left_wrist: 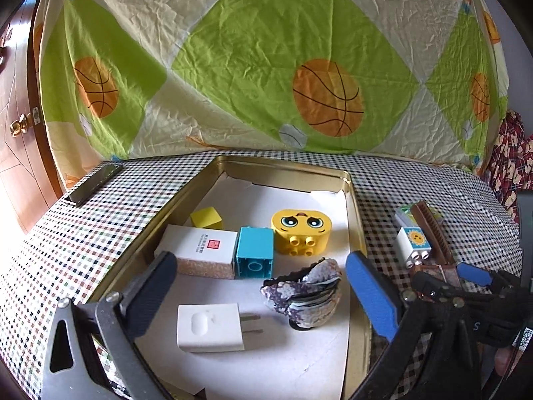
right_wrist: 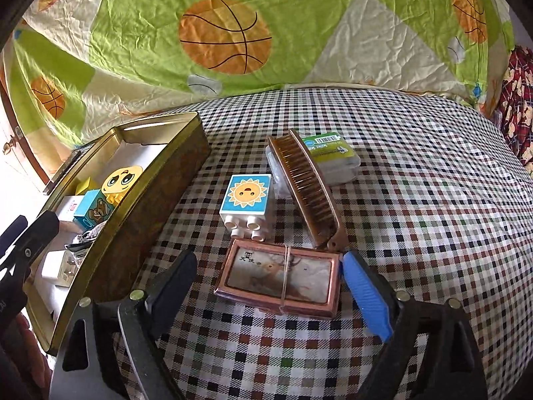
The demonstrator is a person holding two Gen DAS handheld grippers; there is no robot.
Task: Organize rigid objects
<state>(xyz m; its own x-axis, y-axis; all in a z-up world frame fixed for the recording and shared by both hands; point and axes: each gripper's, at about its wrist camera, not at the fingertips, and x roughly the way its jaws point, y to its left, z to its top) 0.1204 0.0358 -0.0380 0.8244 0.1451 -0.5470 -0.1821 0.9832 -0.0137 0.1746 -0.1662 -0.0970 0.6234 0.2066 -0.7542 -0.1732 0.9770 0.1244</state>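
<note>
Now the right claw [right_wrist: 269, 295] stands wide apart, straddling the copper card box [right_wrist: 278, 281]; its black pad is off the box's 9 o'clock end, the blue pad [right_wrist: 364, 295] just beside the 3 o'clock end, neither pressing that I can see. Box's long axis runs 9 to 3, across my jaws. Sun block [right_wrist: 248, 200] at 12, comb [right_wrist: 308, 193] at 1, both close. Tin tray [right_wrist: 156, 196] lies toward 10, its near wall to clear. Left claw [left_wrist: 263, 293], also apart, hovers over the tray, holding nothing.
</note>
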